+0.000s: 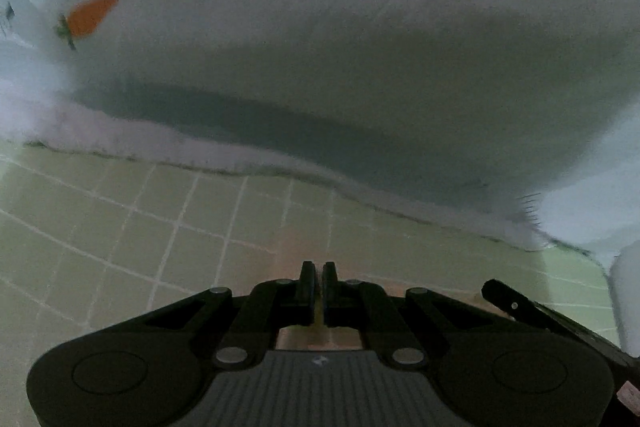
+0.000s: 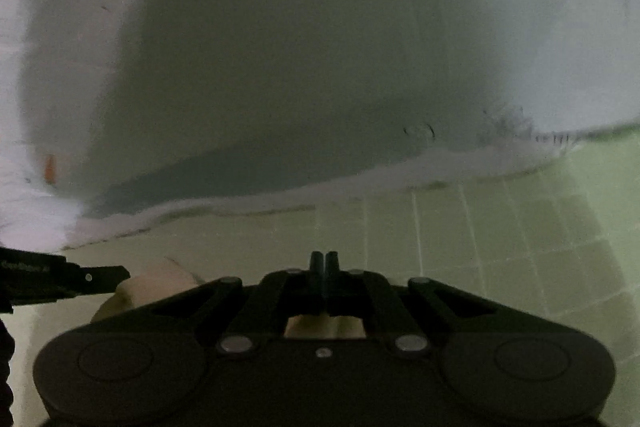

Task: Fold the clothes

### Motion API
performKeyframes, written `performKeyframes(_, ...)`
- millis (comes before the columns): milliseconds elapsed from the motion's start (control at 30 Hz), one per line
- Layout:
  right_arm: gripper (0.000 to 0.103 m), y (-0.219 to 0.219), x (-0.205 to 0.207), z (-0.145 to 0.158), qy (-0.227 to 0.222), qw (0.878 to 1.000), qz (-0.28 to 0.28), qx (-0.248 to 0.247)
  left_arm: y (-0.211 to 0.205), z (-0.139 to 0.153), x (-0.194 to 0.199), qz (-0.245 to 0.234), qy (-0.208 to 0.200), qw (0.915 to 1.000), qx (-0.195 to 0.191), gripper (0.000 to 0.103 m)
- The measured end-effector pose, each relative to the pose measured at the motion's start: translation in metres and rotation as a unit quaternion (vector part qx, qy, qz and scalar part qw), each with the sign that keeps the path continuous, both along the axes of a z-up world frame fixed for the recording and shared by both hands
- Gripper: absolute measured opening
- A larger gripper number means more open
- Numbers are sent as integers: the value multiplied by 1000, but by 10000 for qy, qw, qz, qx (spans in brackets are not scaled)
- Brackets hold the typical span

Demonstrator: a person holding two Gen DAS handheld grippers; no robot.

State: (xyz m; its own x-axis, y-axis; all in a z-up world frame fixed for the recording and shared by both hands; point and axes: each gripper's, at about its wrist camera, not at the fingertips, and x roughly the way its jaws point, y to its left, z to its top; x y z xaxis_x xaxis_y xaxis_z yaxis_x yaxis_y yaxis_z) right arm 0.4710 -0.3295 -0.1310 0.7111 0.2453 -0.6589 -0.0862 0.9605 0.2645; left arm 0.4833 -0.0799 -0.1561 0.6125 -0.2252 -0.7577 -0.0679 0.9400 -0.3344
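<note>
Left wrist view: the left gripper is seen clenched, its fingers nearly touching with nothing visible between them, held low over a green gridded mat on the desk. A white garment with a carrot print at 10 o'clock fills the upper field; its hem runs from 9 o'clock down toward 4 o'clock, just ahead of the fingers and apart from them. A shadow is cast under the raised-looking fold along that hem, though blur prevents its height being judged.

Right wrist view: the right gripper is likewise shown clenched on nothing visible, facing the same garment, whose hem crosses from 8 o'clock up to 3 o'clock. At 8 o'clock a part of the other tool and a hand are seen.

Both grippers are judged to be aligned along one hem so that the cloth can be handled evenly from two points. Whether the garment lies spread for folding or already folded once cannot be settled from these views.
</note>
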Motion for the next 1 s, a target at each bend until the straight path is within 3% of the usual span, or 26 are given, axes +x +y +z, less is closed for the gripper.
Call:
performKeyframes(133,0,-3,6,-16,79,9999,-92,62,0,-17,6,18,136,9999,1,1)
performKeyframes(233,0,-8,2,-10,46,9997,-231,120,1,-10,2,-38,18,9999,132,7)
performKeyframes(300,5,-10,-6,-1,-43,9995,-301,100,8,0,-3,-7,-80,9999,107,34)
performKeyframes(367,19,-16,-17,11,-172,9990,-386,127,18,12,-16,-11,-234,9997,-45,47)
performKeyframes(400,25,-19,-24,17,-233,9986,-452,160,24,17,-23,-11,-282,9995,-106,51)
performKeyframes(433,39,-20,-32,21,-242,9982,-481,275,29,22,-30,-12,-331,9993,-166,54)
performKeyframes(500,43,-23,-48,28,-260,9969,-540,506,35,22,-43,-89,-196,9995,-225,63)
performKeyframes(567,44,-22,-60,27,-108,9958,-511,749,33,13,-51,-210,59,9996,-203,64)
performKeyframes(700,43,-15,-73,19,257,9931,-576,993,22,-3,-66,-500,329,9982,-74,62)
performKeyframes(733,34,-14,-76,18,317,9917,-641,1066,20,-4,-69,-485,347,9982,-19,60)
performKeyframes(767,19,-13,-79,17,377,9903,-706,1138,19,-2,-72,-489,306,9983,-50,50)
performKeyframes(800,15,-13,-82,17,437,9887,-771,1210,19,0,-76,-499,255,9984,-96,34)
performKeyframes(833,11,-12,-85,16,496,9870,-834,1281,19,3,-79,-535,215,9982,-163,26)
performKeyframes(867,8,-8,-88,22,400,9905,-737,1092,17,7,-83,-578,145,9982,-102,9)
performKeyframes(1000,6,4,-100,44,-14,9977,-397,540,7,25,-98,-682,-212,9973,176,5)
